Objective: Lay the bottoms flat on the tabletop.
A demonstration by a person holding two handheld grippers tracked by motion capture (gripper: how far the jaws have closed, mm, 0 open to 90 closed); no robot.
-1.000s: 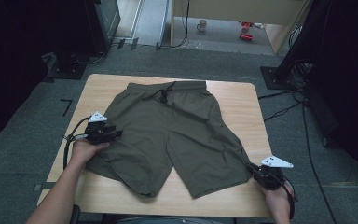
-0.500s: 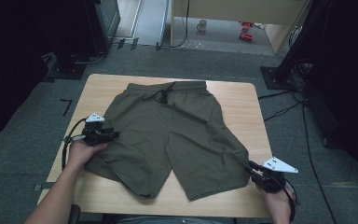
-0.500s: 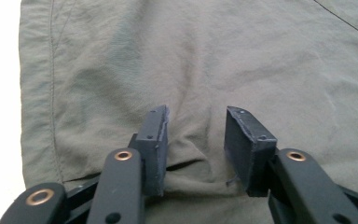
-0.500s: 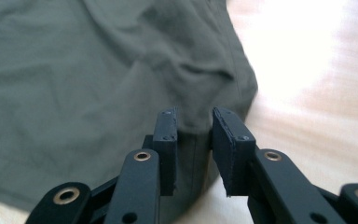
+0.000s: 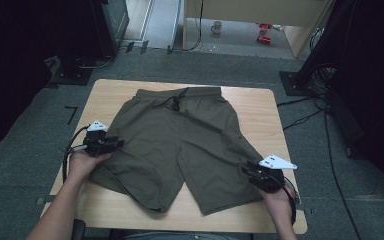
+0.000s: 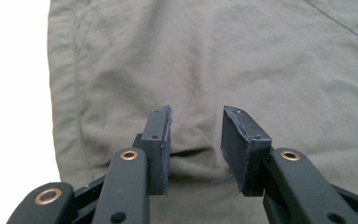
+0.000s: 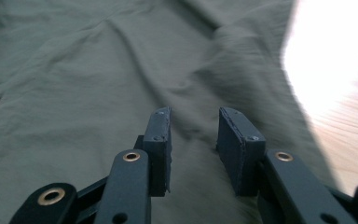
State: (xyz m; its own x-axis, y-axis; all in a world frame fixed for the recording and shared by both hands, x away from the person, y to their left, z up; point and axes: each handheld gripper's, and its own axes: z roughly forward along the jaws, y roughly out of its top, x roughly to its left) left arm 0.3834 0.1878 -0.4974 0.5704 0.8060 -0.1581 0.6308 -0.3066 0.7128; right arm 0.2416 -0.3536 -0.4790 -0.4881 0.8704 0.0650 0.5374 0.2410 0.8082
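The shorts (image 5: 180,150) lay flat on the worktop (image 5: 260,107), waistband at the far edge. The left hand-held gripper (image 5: 111,144) sat at the outer seam of one leg, its jaws partly apart and just closing, with a small ridge of cloth between them but not pressed. The right hand-held gripper (image 5: 250,172) stood at the hem of the other leg, its jaws just opening, partly apart over the cloth and gripping nothing.
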